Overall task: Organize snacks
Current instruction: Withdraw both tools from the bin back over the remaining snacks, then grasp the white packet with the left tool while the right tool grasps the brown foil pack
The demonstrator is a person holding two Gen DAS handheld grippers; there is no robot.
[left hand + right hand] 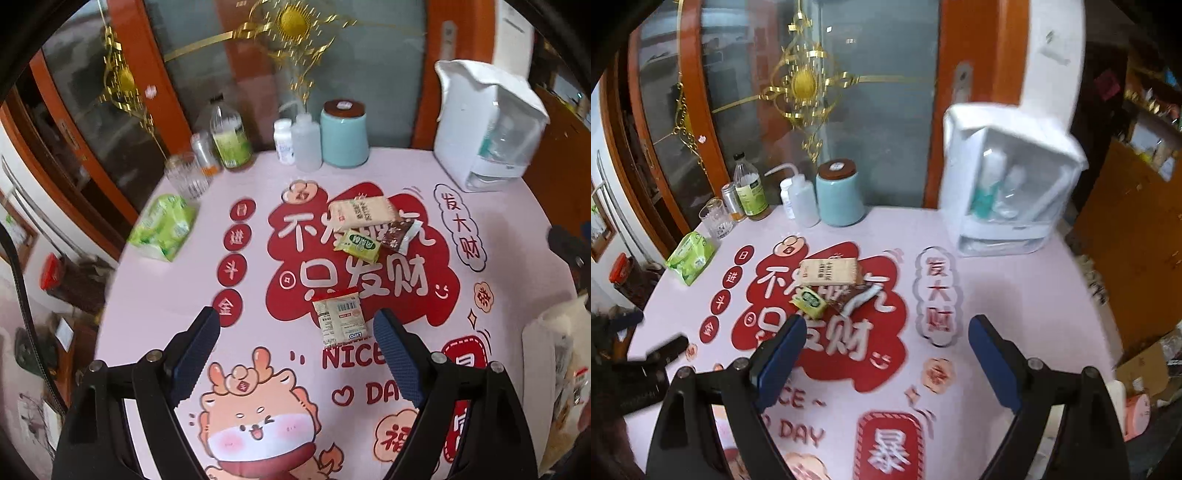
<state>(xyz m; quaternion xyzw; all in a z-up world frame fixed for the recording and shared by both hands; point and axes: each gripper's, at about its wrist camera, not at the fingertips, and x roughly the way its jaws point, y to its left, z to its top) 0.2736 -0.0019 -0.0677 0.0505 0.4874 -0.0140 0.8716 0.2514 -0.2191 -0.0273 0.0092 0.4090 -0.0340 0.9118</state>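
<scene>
Hovering above the round table (155, 291), the left gripper (297, 328) has its jaws spread wide with nothing pinched; its blue pads (197, 345) are clear of every object. In the left wrist view a white LIPO snack packet (340, 317) lies flat on the printed tablecloth, just inside the right-hand pad at about 1 o'clock from the gap's centre (barcode side up), untouched by either pad.

The right gripper (886, 336) is likewise spread, with no item between its pads (995, 360). The tip of the left gripper shows in its view at 9 o'clock, near the table's edge.

The remaining snacks form a cluster at the table's centre, at 12 o'clock from both grippers:
- a beige packet (364, 211) at the far side;
- a brown-and-white wrapper (400, 236) touching it at 4 o'clock;
- a small yellow-green packet (357, 244) overlapping the front of both.

Along the far edge, at 11 to 12 o'clock, stand a glass tumbler (184, 175), a green-labelled bottle (229, 138), a white squeeze bottle (306, 142) and a light blue canister (344, 133) with a brown lid. A white cosmetics box (487, 125) sits at 1 o'clock, and a green tissue pack (164, 225) at 10 o'clock.
</scene>
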